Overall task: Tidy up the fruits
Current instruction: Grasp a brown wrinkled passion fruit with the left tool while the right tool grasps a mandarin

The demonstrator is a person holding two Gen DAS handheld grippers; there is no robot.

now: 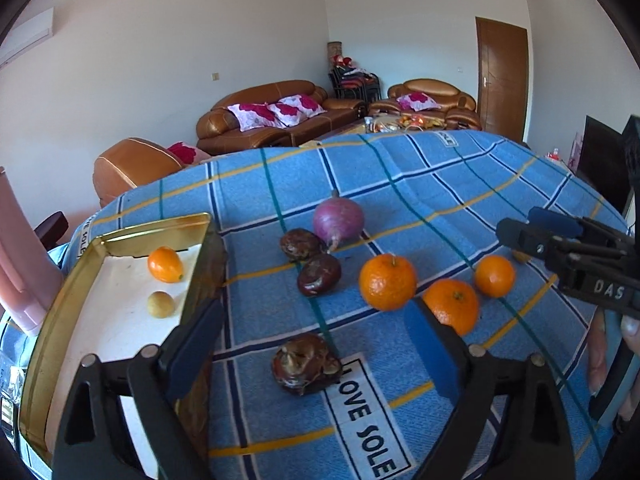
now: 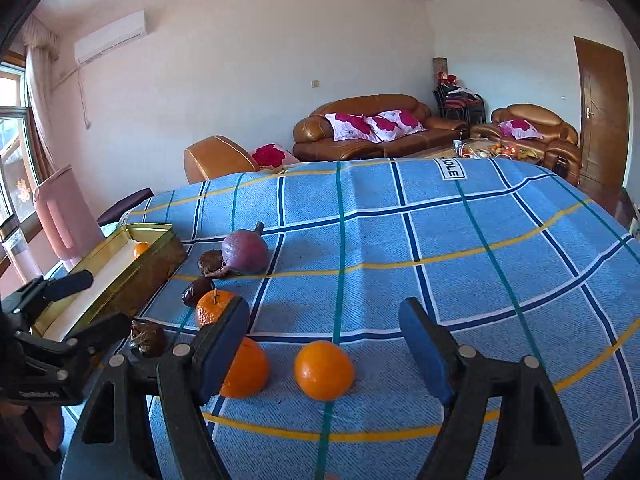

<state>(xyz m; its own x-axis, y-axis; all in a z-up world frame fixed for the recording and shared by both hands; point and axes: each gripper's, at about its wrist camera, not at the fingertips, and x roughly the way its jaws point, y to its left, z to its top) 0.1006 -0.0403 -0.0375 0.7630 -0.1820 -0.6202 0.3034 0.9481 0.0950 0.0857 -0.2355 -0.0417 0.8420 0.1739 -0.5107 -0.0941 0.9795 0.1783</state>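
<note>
While both pairs of jaws stand open and empty, the right gripper (image 2: 322,348) frames an orange (image 2: 324,370) and the left gripper (image 1: 316,344) a chestnut (image 1: 306,364), seemingly both bound for the tin (image 1: 56,320) beside its left jaw

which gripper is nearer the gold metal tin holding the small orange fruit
Left. The left gripper hangs right beside the gold metal tin, one finger at its wall. The right gripper is further off, over the round oranges on the blue checked cloth.
</note>
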